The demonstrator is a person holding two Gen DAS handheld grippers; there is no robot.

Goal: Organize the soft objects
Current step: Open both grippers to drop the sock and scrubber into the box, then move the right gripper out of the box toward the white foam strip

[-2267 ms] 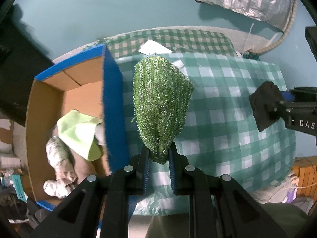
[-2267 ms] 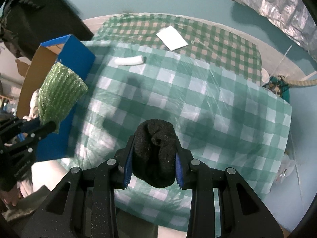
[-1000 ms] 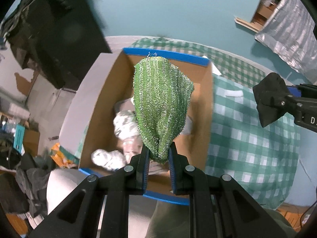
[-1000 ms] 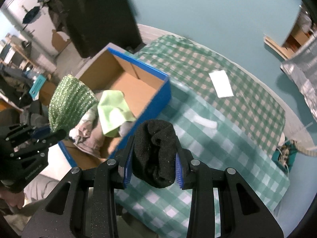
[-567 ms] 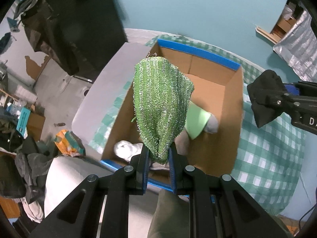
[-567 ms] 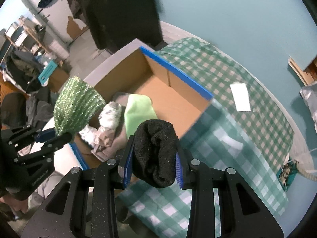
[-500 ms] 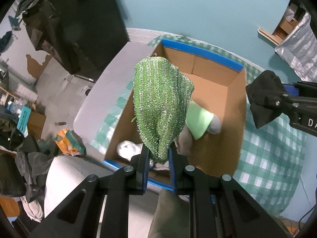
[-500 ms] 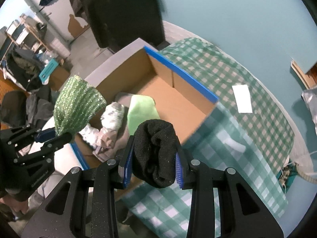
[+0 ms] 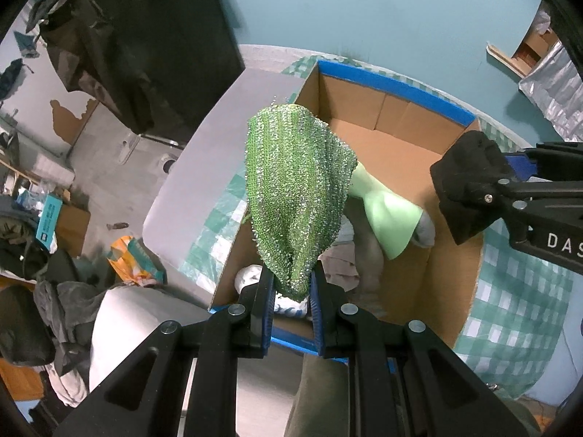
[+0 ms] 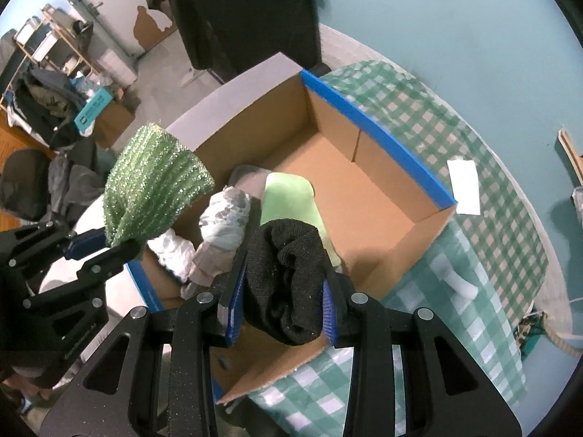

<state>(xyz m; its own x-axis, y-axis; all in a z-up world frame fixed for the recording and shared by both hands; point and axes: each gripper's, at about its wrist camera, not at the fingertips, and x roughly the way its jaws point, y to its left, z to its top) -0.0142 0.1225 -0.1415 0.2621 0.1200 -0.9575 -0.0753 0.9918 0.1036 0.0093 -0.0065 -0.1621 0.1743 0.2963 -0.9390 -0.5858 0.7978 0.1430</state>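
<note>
My left gripper (image 9: 291, 284) is shut on a sparkly green knitted cloth (image 9: 297, 189) that stands up from its jaws over the near left corner of an open cardboard box (image 9: 393, 145) with blue rims. My right gripper (image 10: 280, 306) is shut on a rolled black sock (image 10: 284, 276) and hangs over the box's near side. In the right wrist view the green cloth (image 10: 153, 182) and the left gripper (image 10: 105, 247) sit at the box's left edge. Inside the box (image 10: 346, 182) lie a light green cloth (image 10: 291, 196) and pale patterned rags (image 10: 222, 218).
The box stands on a table with a green checked cloth (image 10: 473, 255). A white card (image 10: 464, 185) and a small white roll (image 10: 461, 284) lie on the cloth right of the box. Left of the table the floor holds piled clothes (image 9: 40, 291) and dark furniture (image 9: 145, 36).
Both grippers have swung left from the open tablecloth to above the box, each keeping hold of its cloth. The box now fills the middle of both views.
</note>
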